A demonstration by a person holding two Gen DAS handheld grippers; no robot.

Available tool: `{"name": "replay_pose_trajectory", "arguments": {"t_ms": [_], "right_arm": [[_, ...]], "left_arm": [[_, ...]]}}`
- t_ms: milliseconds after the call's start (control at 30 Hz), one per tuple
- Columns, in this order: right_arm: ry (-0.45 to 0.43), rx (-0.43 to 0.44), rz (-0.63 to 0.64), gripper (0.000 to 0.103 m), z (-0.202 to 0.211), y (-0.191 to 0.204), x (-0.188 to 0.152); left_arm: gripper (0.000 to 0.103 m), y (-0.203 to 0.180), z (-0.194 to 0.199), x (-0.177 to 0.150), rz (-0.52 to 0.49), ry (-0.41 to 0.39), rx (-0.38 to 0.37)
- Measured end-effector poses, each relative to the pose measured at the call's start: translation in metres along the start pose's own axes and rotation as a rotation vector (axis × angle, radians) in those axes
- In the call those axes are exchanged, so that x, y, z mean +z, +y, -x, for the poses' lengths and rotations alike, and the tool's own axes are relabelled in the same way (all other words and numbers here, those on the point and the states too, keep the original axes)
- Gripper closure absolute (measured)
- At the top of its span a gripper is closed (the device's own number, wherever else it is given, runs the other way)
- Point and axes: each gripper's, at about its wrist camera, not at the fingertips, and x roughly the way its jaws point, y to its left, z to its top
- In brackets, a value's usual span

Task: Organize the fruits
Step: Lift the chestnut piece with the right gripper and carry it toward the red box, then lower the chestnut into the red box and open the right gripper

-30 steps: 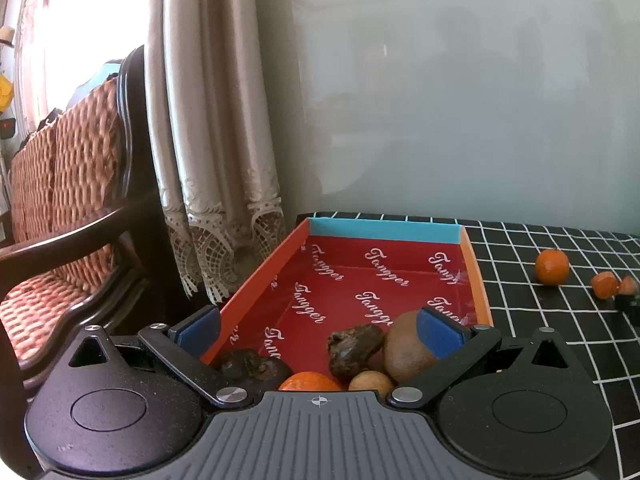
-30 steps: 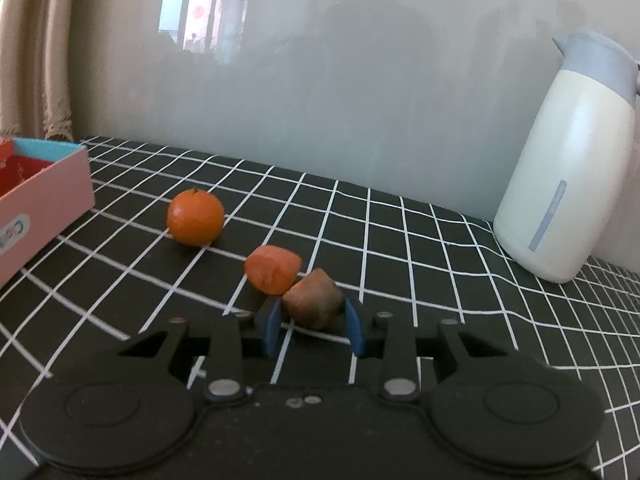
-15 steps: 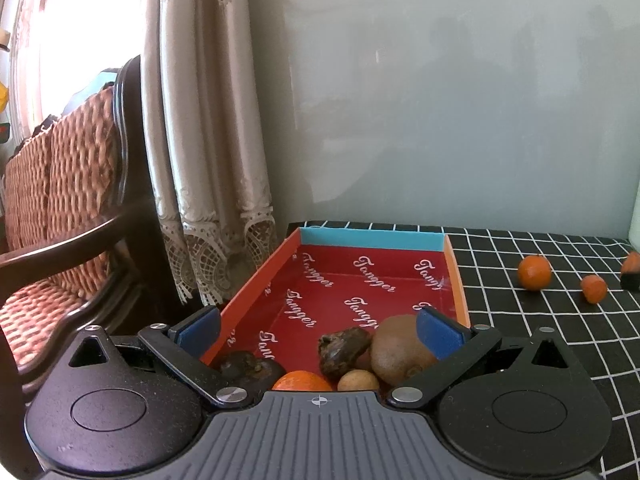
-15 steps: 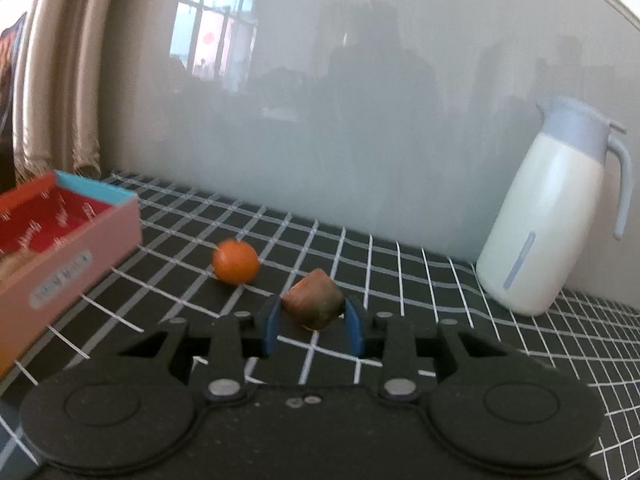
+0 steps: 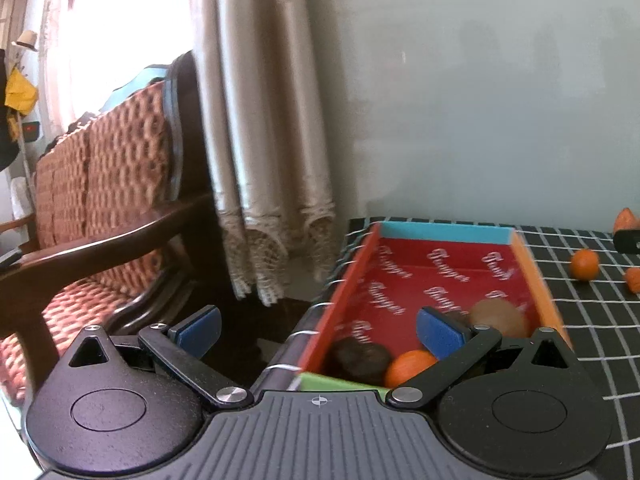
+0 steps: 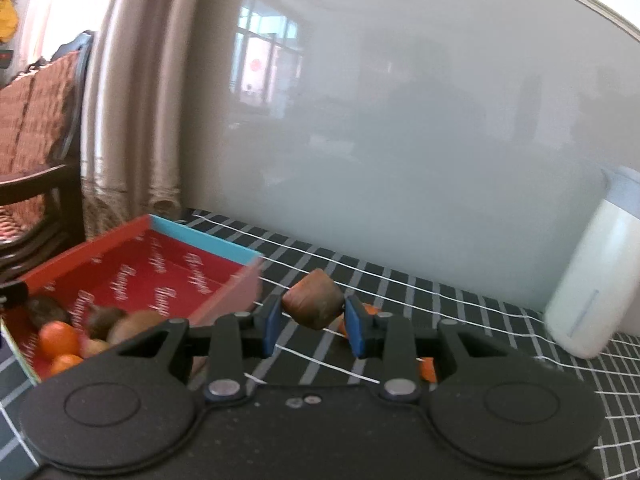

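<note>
Red box [image 6: 132, 268] lettered "Tanger"; right claw [image 6: 313, 323] clenched on brown fruit [image 6: 313, 304], left claw [image 5: 318, 330] released.

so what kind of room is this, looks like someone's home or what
Most likely a living or dining room in a home. A wooden armchair with woven cushions stands beside lace-edged curtains, and the table wears a black grid-patterned cloth with a white thermos jug on it.

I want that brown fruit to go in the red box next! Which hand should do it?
The right gripper: it already holds the brown fruit, near the red cardboard box. The left gripper is open and empty.
</note>
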Motion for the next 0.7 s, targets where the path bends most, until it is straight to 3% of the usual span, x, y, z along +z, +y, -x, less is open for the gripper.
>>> {"name": "replay_pose_trajectory", "arguments": {"t_ms": [367,700], "right_arm": [[-0.001,0.145,0.075,0.071,-0.013,0.093,0.008],[0.004,0.223,0.07,0.069,-0.018,0.124,0.011]], "left_arm": [[0.0,0.046,-0.007,-0.008,0.053,0.018,0.046],[0.0,0.057,-0.011,-0.011,0.051,0.02,0.064]]}}
